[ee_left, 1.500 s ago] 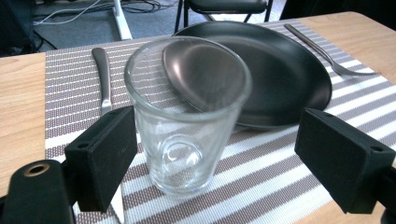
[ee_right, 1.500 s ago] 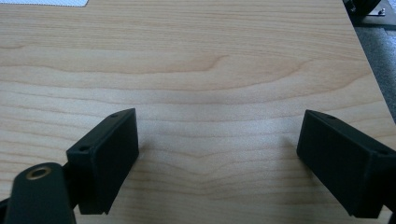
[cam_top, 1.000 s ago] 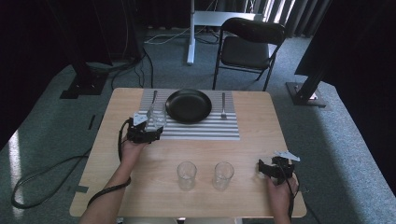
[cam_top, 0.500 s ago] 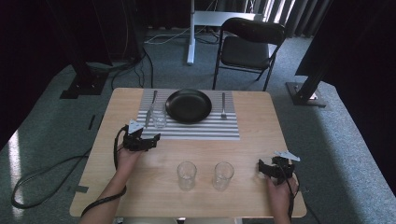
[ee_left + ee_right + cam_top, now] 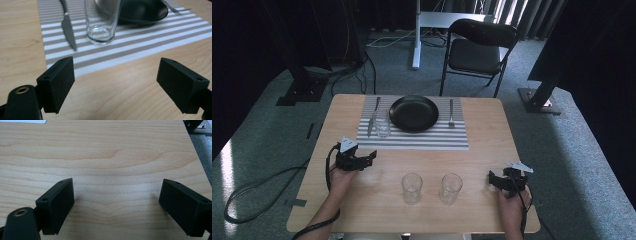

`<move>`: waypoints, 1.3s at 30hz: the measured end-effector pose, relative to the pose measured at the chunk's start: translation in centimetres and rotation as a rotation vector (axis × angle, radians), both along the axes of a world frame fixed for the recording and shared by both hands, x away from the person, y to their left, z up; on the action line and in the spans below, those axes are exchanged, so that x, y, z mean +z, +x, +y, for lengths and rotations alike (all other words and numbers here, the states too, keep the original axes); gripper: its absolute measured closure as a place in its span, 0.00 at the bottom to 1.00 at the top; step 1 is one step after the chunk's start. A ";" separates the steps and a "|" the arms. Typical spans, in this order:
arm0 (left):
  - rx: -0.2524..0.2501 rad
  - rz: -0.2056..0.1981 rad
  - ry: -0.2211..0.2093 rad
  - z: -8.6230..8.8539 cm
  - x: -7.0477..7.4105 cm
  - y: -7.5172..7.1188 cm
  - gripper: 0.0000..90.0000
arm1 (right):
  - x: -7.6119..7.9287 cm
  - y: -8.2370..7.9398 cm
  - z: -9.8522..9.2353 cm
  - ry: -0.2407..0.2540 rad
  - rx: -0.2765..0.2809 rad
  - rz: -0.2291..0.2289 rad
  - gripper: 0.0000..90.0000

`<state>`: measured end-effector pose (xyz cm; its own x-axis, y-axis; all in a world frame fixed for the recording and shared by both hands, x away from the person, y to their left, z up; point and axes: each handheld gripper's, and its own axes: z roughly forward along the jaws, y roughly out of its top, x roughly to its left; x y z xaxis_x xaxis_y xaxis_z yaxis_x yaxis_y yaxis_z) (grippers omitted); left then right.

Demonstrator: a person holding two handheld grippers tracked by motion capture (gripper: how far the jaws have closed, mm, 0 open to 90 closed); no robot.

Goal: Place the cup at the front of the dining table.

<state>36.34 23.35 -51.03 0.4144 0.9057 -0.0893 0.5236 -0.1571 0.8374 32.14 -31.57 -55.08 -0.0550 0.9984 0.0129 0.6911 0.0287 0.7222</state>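
My left tongs (image 5: 371,156) hover spread and empty over bare surface (image 5: 482,155) just short of the placemat's (image 5: 140,47) near edge, the glass (image 5: 102,21) upright on it beside the knife (image 5: 68,28); my right tongs (image 5: 492,179) sit spread near the right edge

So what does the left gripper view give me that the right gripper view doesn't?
Left gripper view alone: the striped placemat, a knife lying on it, an empty glass standing beside the knife, the dark plate behind it and a fork at top right. The left gripper is open, with nothing between its jaws.

Right gripper view alone: the table's right edge with grey floor beyond, and the open, empty right gripper.

Both: bare wooden tabletop ahead of open jaws.
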 end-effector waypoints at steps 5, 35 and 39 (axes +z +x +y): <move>-0.005 0.010 0.029 0.6 -0.7 -1.0 0.17 | 0.0 0.0 0.0 0.000 0.000 0.000 0.13; 0.066 -0.005 0.013 4.5 -1.4 -6.3 0.17 | 0.0 0.0 0.0 0.001 -0.002 0.001 0.13; 0.077 0.003 0.004 4.9 -1.7 -6.9 0.17 | 0.0 0.0 0.0 0.002 -0.003 0.000 0.13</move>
<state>29.46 28.20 -52.73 0.3432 0.9352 -0.0869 0.5367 -0.1194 0.8353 32.14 -31.55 -55.07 -0.0517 0.9985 0.0153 0.6914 0.0248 0.7221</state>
